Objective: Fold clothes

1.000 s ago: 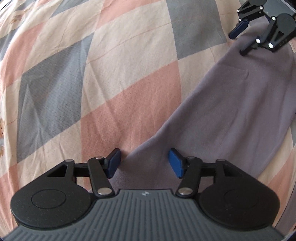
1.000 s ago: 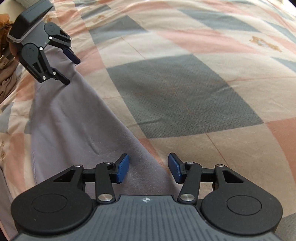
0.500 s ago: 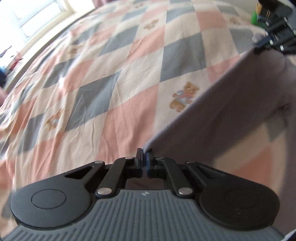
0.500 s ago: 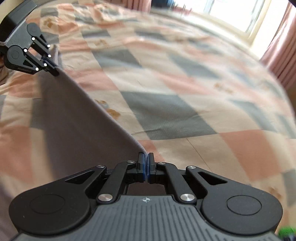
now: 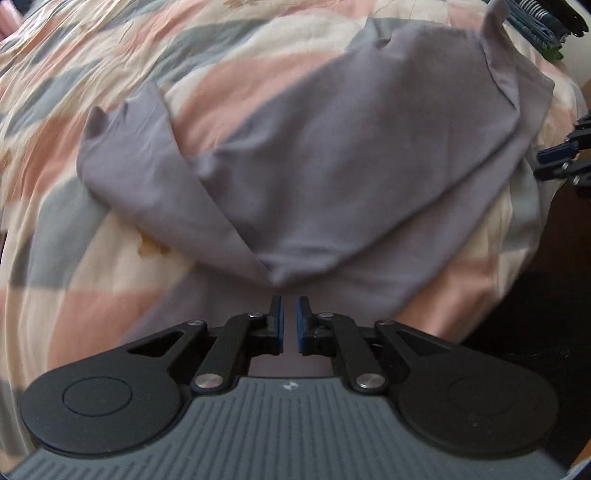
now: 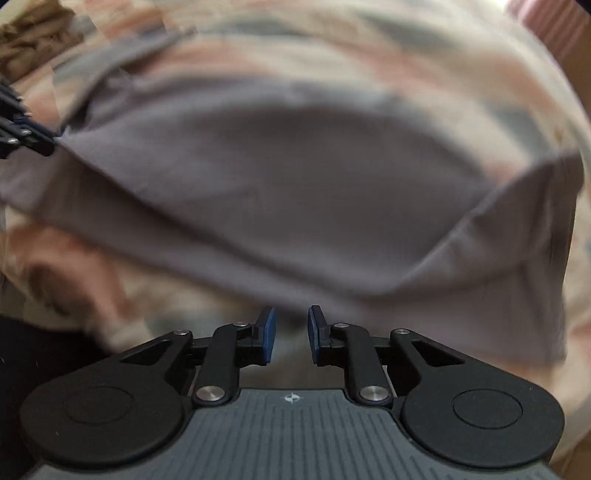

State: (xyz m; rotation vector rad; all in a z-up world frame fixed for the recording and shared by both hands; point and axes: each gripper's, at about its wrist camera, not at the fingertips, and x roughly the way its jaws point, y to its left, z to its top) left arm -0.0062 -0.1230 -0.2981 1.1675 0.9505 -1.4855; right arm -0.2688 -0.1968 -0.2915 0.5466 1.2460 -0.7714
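Note:
A grey-purple long-sleeved garment (image 5: pixel 351 155) lies doubled over on the checked bedsheet (image 5: pixel 92 295), one sleeve (image 5: pixel 136 162) sticking out to the left. My left gripper (image 5: pixel 289 306) points down just short of the folded corner; its jaws are opening, with a narrow gap and nothing between the blue pads. In the right wrist view the same garment (image 6: pixel 295 177) fills the blurred middle. My right gripper (image 6: pixel 290 317) hangs over its near edge, jaws opening, no cloth between them. Each gripper shows at the other view's edge: the right gripper (image 5: pixel 565 158), the left gripper (image 6: pixel 22 133).
Folded striped and blue clothes (image 5: pixel 535 22) are stacked at the bed's far right corner. A brown garment (image 6: pixel 33 40) lies crumpled at the top left of the right wrist view. The bed's edge drops to dark floor (image 5: pixel 535 314) on the right.
Both grippers shut on the garment's far edge, carried it across over the rest of the cloth, and have now let go with their jaws parting. The garment now lies doubled.

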